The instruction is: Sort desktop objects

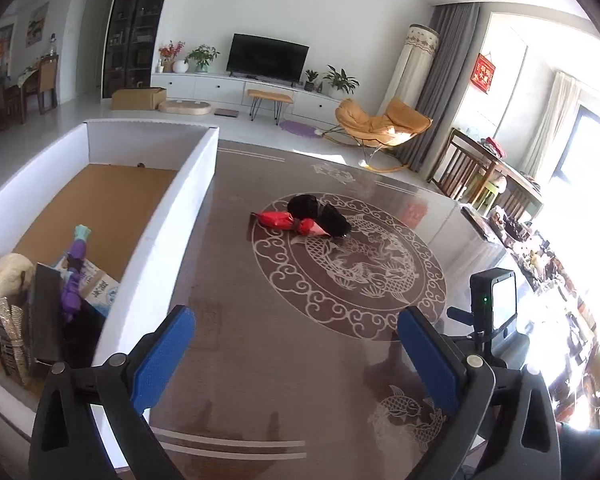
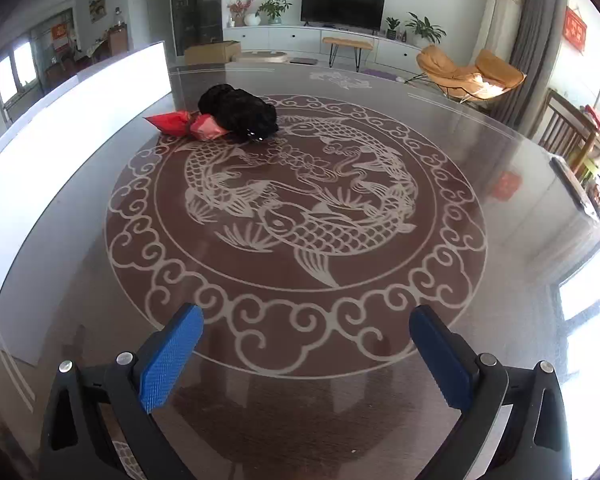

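A red wrapped packet [image 1: 278, 220] [image 2: 172, 122] and a pink packet [image 2: 208, 127] lie on the glass table [image 1: 260, 360] [image 2: 480, 184] against a black fuzzy bundle [image 1: 320, 214] [image 2: 240, 114], near the far side of the fish medallion. My left gripper [image 1: 296, 354] hovers open over the near table, nothing between its blue pads. My right gripper [image 2: 306, 356] is open too, empty, over the medallion's near rim. The white box [image 1: 168, 216] [image 2: 80, 92] stands at the left; inside it lie a purple toy [image 1: 74, 276], a printed carton [image 1: 96, 286], a cream item [image 1: 8, 276] and a dark glittery bag [image 1: 24, 332].
Most of the box's brown floor [image 1: 100, 208] is bare. The other gripper's camera body [image 1: 494, 308] shows at the right of the left wrist view. A dark flat object [image 2: 572, 184] lies at the table's right edge. Wooden chairs [image 1: 464, 168] stand beyond it.
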### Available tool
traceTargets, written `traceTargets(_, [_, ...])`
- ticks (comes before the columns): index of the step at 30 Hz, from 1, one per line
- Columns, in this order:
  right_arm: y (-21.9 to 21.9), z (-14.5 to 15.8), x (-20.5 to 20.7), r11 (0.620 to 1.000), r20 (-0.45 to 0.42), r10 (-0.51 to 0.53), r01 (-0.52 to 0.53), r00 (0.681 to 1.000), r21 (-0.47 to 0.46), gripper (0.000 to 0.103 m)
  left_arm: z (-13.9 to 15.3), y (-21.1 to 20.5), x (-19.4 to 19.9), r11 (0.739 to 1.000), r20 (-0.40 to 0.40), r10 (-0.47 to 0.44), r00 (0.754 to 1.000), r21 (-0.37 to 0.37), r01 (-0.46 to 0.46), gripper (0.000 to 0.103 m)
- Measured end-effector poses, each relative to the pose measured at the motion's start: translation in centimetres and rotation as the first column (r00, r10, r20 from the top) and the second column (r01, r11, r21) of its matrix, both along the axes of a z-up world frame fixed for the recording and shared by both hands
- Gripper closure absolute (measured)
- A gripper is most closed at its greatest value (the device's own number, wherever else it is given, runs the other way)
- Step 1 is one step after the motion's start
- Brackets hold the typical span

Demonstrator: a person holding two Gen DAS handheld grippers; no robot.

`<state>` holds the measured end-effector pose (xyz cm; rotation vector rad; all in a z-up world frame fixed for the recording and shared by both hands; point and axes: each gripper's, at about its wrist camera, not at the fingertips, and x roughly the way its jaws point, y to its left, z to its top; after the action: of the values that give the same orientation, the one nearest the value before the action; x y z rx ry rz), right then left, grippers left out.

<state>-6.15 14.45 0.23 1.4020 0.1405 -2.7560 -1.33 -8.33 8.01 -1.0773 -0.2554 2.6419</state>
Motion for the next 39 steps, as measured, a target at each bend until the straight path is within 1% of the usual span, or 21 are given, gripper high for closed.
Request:
traceTargets(2, [2.1, -0.8, 0.4, 0.999, 0.007, -0.041, 0.041, 0.999, -0.017, 0.000, -2.8, 2.6, -1.0, 1.000, 0.062, -0.003, 0.998, -0.028, 0.004, 0.000])
traceTargets(3, [3.0, -0.8, 0.5, 0.996, 0.010, -0.058, 0.059, 0.998, -0.061, 0.000, -4.2, 3.7, -1.5, 0.999, 0.088, 0.001, 0.996, -0.050, 0.003, 0.000])
traceTargets(5, [4.0, -0.8, 0.5, 0.991, 0.008, -0.104, 0.104, 0.995, -0.084, 0.000, -6.8, 5.2, -2.9, 0.994, 0.118, 0.032, 0.992, -0.106, -0.019, 0.000])
traceTargets(8, [3.5, -0.7, 0.4, 0.992, 0.007, -0.121, 0.121, 0.993, -0.041, 0.000, -9.5, 6.6, -5.4, 0.982, 0.134, 0.084, 0.987, -0.179, -0.059, 0.000])
traceTargets(11, [3.5, -0.8, 0.0, 0.991, 0.011, -0.126, 0.126, 0.992, -0.050, 0.000, -11.3, 6.7, -8.1, 0.971, 0.158, 0.132, 0.979, -0.221, -0.096, 0.000])
traceTargets(12, [3.5, -0.8, 0.0, 0.991, 0.010, -0.126, 0.126, 0.992, -0.049, 0.000, -11.3, 6.9, -8.6, 0.965, 0.145, 0.143, 0.979, -0.240, -0.106, 0.000])
traceTargets(13, [3.5, -0.8, 0.0, 0.991, 0.010, -0.126, 0.126, 0.992, -0.050, 0.000, -11.4, 7.1, -9.1, 0.965, 0.149, 0.139, 0.979, -0.242, -0.101, 0.000])
traceTargets(14, [3.5, -0.8, 0.0, 0.991, 0.010, -0.126, 0.126, 0.992, -0.050, 0.000, -11.5, 7.5, -9.5, 0.960, 0.152, 0.141, 0.978, -0.263, -0.097, 0.000])
traceTargets(15, [3.6, -0.8, 0.0, 0.991, 0.010, -0.126, 0.126, 0.992, -0.050, 0.000, -11.7, 8.0, -9.8, 0.949, 0.162, 0.140, 0.977, -0.305, -0.085, 0.000])
traceTargets(16, [3.5, -0.8, 0.0, 0.991, 0.010, -0.126, 0.126, 0.992, -0.050, 0.000, -11.6, 8.2, -9.8, 0.952, 0.160, 0.123, 0.979, -0.298, -0.071, 0.000])
traceTargets(19, [3.5, -0.9, 0.0, 0.991, 0.010, -0.125, 0.126, 0.992, -0.050, 0.000, -11.5, 8.2, -9.6, 0.953, 0.155, 0.119, 0.981, -0.296, -0.069, 0.000])
traceTargets(24, [3.5, -0.9, 0.0, 0.991, 0.010, -0.125, 0.126, 0.992, -0.050, 0.000, -11.7, 8.1, -9.3, 0.952, 0.147, 0.129, 0.981, -0.295, -0.081, 0.000])
traceTargets(39, [3.5, -0.9, 0.0, 0.991, 0.010, -0.125, 0.126, 0.992, -0.050, 0.000, -11.7, 8.1, -9.6, 0.953, 0.147, 0.120, 0.982, -0.293, -0.073, 0.000])
